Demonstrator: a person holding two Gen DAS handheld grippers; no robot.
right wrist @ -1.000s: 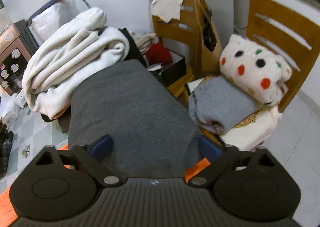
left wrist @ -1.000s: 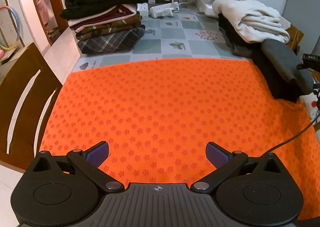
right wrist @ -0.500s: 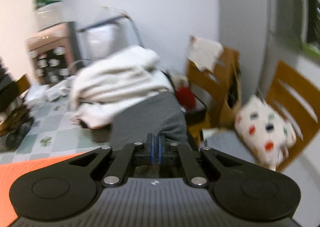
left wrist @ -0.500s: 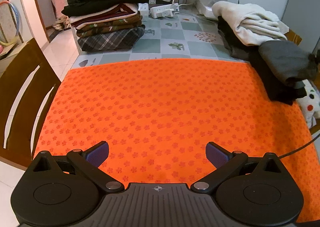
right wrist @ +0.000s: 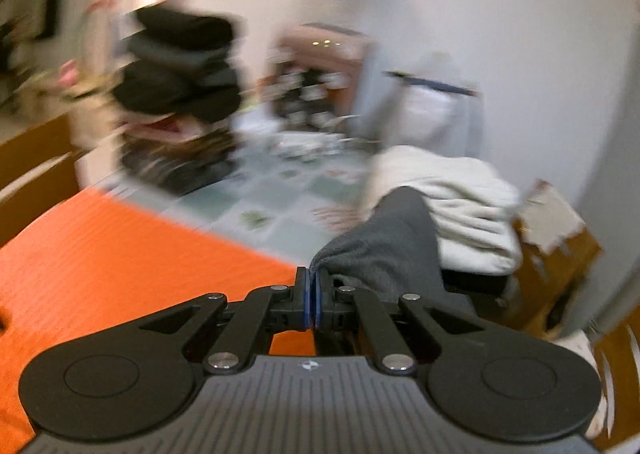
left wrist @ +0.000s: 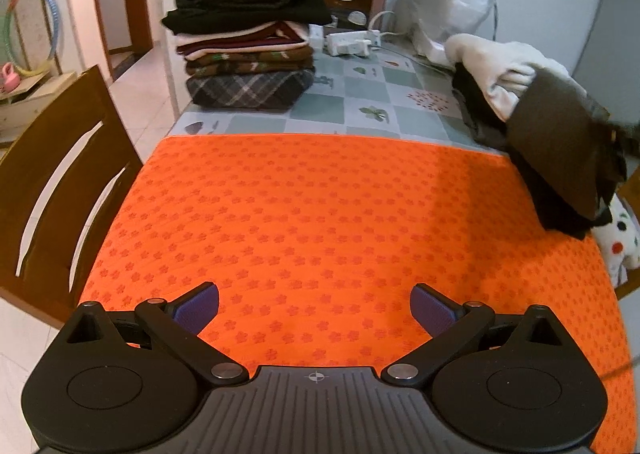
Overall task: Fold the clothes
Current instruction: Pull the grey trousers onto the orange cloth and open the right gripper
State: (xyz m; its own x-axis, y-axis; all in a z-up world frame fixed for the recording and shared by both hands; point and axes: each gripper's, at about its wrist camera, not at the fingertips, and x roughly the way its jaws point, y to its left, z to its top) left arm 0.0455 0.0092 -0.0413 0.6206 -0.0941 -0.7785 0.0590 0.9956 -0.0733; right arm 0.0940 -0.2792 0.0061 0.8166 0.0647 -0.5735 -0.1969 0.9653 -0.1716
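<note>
Pinching a corner of the grey garment [right wrist: 384, 242], my right claw [right wrist: 313, 294] has its two pads pressed together on the cloth, and the fabric rises in a peak from the pads and drapes back toward the heap behind it. That heap sits at the right edge of the desk [left wrist: 360, 93]: a cream fleece [right wrist: 452, 197] bundled on top of darker clothes, with the grey garment lying against it. From my left side the same garment shows as a dark sheet [left wrist: 560, 133] lifted at the far right of the orange mat [left wrist: 320, 213], hanging over the black clothes under it. The view from my right claw is badly blurred, so the rest of the room there is hard to read.

My left claw [left wrist: 316, 306] hangs over the near edge of the orange mat with its pads wide apart and nothing between them. The mat lies flat and covers the near half of the desk; past it the checked tablecloth shows. At the far left corner stands a tall stack of folded clothes [left wrist: 248, 33], dark ones on top and a plaid one at the bottom. A wooden chair [left wrist: 60, 181] stands just beside the desk on the left.
</note>
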